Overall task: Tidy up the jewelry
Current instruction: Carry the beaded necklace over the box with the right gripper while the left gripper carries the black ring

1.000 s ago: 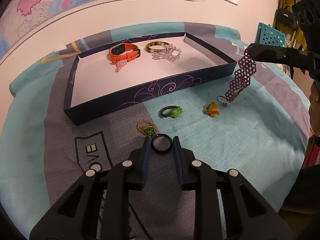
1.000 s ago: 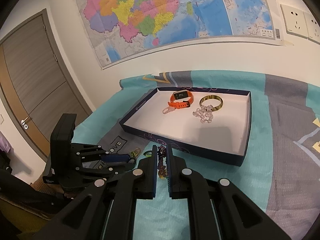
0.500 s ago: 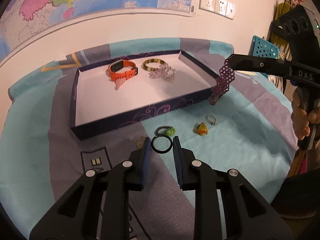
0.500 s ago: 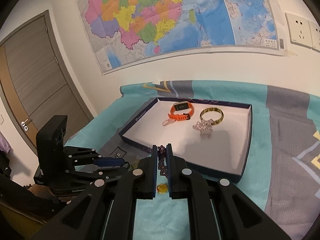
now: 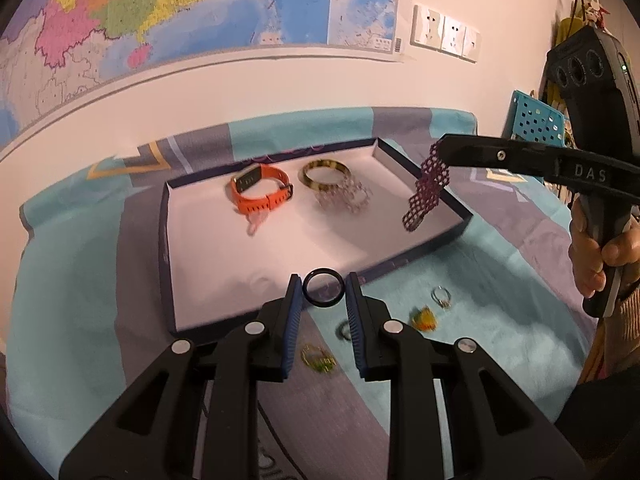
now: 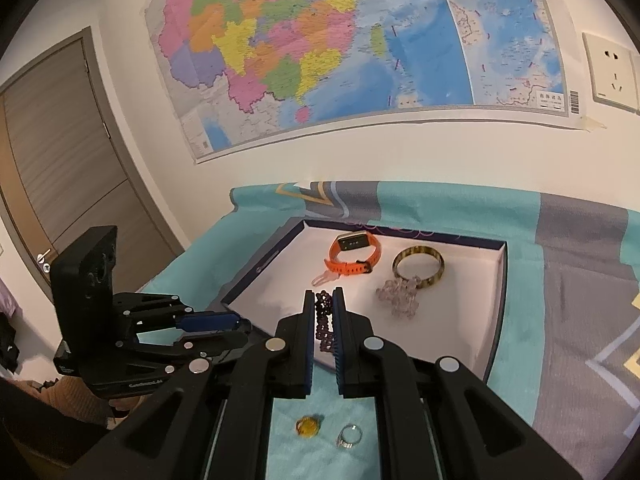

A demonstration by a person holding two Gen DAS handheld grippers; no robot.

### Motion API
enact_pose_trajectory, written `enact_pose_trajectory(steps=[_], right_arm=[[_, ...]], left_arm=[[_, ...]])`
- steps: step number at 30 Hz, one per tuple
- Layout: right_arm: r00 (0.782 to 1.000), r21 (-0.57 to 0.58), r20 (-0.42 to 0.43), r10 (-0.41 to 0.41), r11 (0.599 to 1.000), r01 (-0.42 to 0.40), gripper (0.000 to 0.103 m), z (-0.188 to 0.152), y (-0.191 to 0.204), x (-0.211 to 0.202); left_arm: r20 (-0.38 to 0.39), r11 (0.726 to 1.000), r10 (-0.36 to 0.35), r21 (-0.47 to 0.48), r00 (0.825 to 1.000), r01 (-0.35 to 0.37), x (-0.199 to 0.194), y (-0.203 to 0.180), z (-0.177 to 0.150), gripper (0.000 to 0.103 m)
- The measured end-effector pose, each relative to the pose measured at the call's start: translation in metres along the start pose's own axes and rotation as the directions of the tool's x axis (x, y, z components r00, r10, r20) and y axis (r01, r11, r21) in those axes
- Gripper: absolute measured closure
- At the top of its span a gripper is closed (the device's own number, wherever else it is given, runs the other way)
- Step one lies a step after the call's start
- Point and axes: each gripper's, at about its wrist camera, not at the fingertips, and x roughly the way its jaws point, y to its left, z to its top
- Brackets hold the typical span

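Note:
My left gripper [image 5: 322, 290] is shut on a black ring [image 5: 322, 289], held in the air over the near wall of the dark blue box [image 5: 168, 264]. My right gripper [image 6: 323, 300] is shut on a purple beaded bracelet [image 6: 325, 322], which hangs down over the box's right side as a mesh strip [image 5: 426, 194]. Inside the box [image 6: 494, 312] lie an orange watch [image 5: 260, 194], a tortoiseshell bangle [image 5: 324, 174] and a clear beaded bracelet [image 5: 346, 198]. On the cloth in front lie a yellow ring [image 6: 307, 427], a silver ring [image 6: 349, 436], a gold-green ring [image 5: 318, 358] and a dark ring [image 5: 345, 330].
The teal and grey cloth [image 5: 500, 300] covers the table against a wall with a map [image 6: 340, 40] and sockets [image 5: 444, 32]. A person's hand [image 5: 600, 248] holds the right gripper's handle. A blue perforated basket [image 5: 536, 120] stands at the far right; a door [image 6: 52, 168] is at left.
Both grippers have risen and moved toward the box. The black ring now sits over the box's near wall, and the purple bracelet has been carried from the cloth to over the box's right side.

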Motion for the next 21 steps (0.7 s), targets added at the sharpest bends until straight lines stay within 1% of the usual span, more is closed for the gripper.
enact_pose_trajectory(steps=[7, 10, 21], right_arm=[[1.000, 0.017, -0.015, -0.003, 1.000, 0.003, 0.096, 0.013, -0.010, 0.023], [1.000, 0.035, -0.026, 0.001, 0.999, 0.000, 0.096, 0.016, -0.016, 0.033], [0.998, 0.074, -0.059, -0.007, 0.997, 0.011, 0.096, 0.020, -0.029, 0.063]], left_arm=[[-0.008, 1.000, 0.013, 0.001, 1.000, -0.013, 0.017, 0.009, 0.016, 0.080], [-0.019, 1.000, 0.026, 0.000, 0.999, -0.026, 0.027, 0.012, 0.022, 0.080], [-0.057, 0.999, 0.032, -0.017, 0.998, -0.033, 0.057, 0.020, 0.034, 0.080]])
